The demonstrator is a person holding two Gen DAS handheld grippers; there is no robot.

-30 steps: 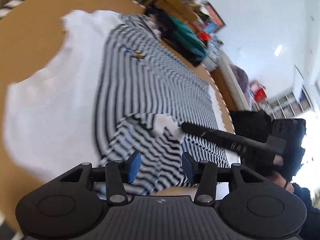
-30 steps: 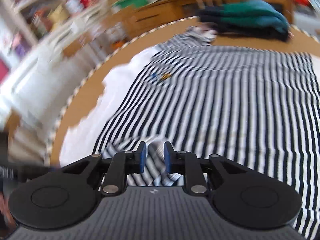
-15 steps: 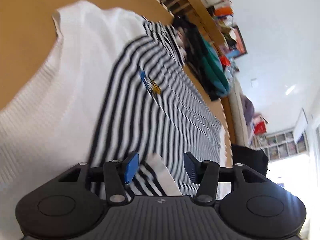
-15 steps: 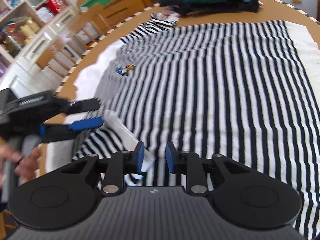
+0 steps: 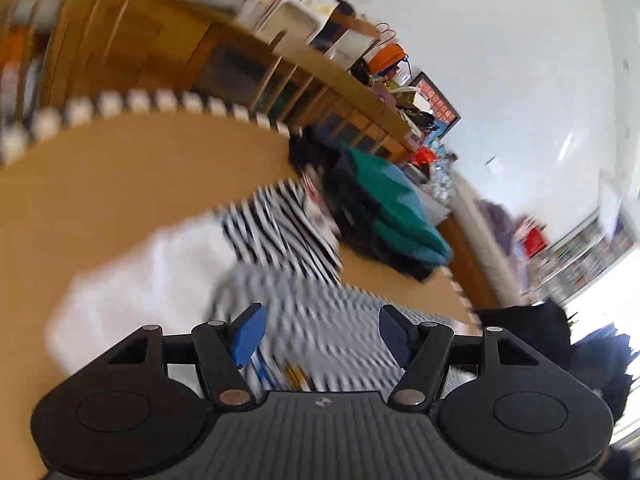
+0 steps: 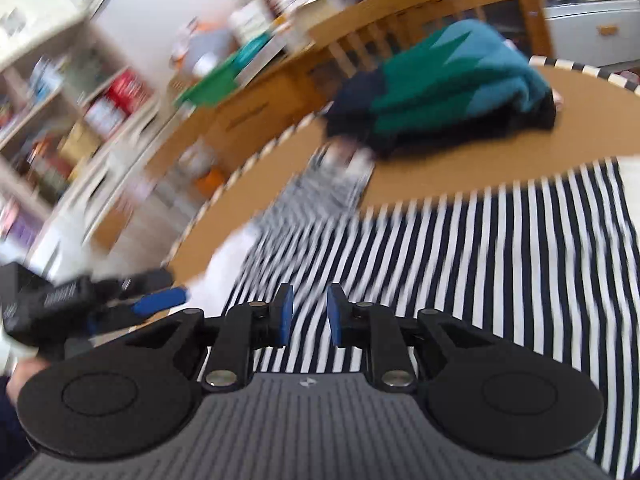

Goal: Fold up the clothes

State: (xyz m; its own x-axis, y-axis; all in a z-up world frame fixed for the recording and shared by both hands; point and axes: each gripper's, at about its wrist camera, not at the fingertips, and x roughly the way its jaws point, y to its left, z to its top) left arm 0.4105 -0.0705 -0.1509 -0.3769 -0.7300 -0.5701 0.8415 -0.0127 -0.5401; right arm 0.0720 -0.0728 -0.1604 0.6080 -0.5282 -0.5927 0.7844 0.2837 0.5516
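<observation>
A black-and-white striped sweater (image 6: 480,260) with white trim (image 5: 132,280) lies flat on the round brown table (image 5: 120,168). Its far sleeve (image 6: 332,184) lies crumpled toward the table's edge. My left gripper (image 5: 320,334) hovers over the sweater's upper part, jaws opening wide, nothing between them. In the right wrist view the left gripper (image 6: 172,286) juts in from the left over the white trim. My right gripper (image 6: 309,320) hangs above the striped body. Its pads stand a narrow gap apart, with only the cloth below showing through. Both views are blurred.
A folded teal, green and dark sweater (image 6: 452,92) sits at the far side of the table, also in the left wrist view (image 5: 392,216). Wooden chairs and cluttered shelves (image 6: 100,100) stand beyond the table's striped rim (image 5: 160,100).
Both grippers have swept forward over the sweater toward its far end. The white-cuffed sleeve seen at both grippers' pads is out of view. The left jaws have spread wider.
</observation>
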